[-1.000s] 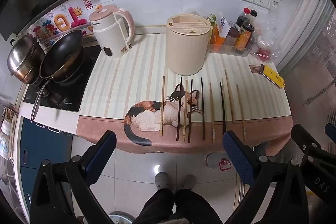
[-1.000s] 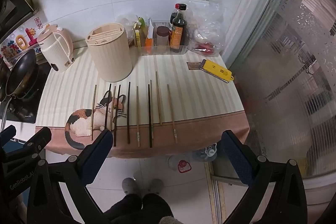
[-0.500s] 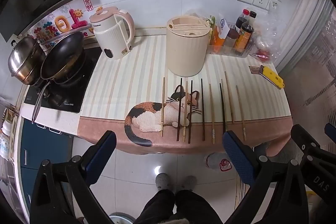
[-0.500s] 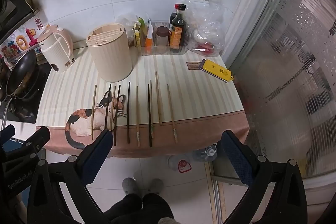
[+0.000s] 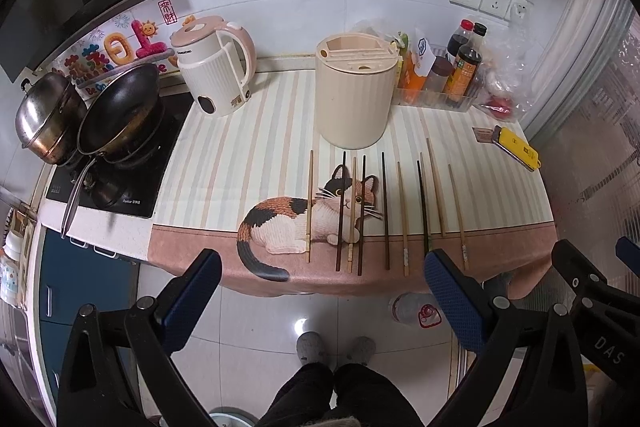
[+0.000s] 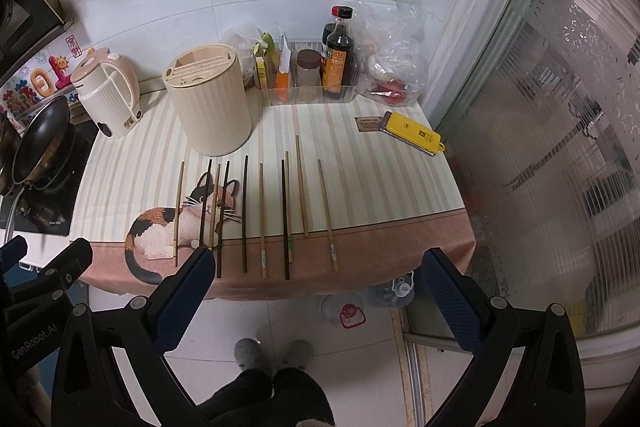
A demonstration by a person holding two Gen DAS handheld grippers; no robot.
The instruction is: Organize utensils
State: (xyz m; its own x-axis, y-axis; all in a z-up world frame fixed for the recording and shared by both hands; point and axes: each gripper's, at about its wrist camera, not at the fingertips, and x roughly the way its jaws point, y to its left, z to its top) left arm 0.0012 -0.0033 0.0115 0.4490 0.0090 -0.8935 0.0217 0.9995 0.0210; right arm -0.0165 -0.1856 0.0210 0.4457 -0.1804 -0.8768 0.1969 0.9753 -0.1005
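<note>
Kitchen corner, tiled wall, desk (image 5: 208, 183) under a striped cat-print cloth. Ten or so chopsticks (image 5: 384, 211) lie in a row just in front of the holder (image 5: 354, 95), long axes pointing from the holder toward the desk's near edge, tips roughly level. Left gripper (image 5: 320, 291) and right gripper (image 6: 316, 291) both hang wide apart and empty, off the near edge above the floor. Chopsticks sit ahead of both; the right gripper looks better centred on the row. Only the left view shows the pot (image 5: 46, 117) far left of the holder; only the right view shows the glass door (image 6: 560, 131).
</note>
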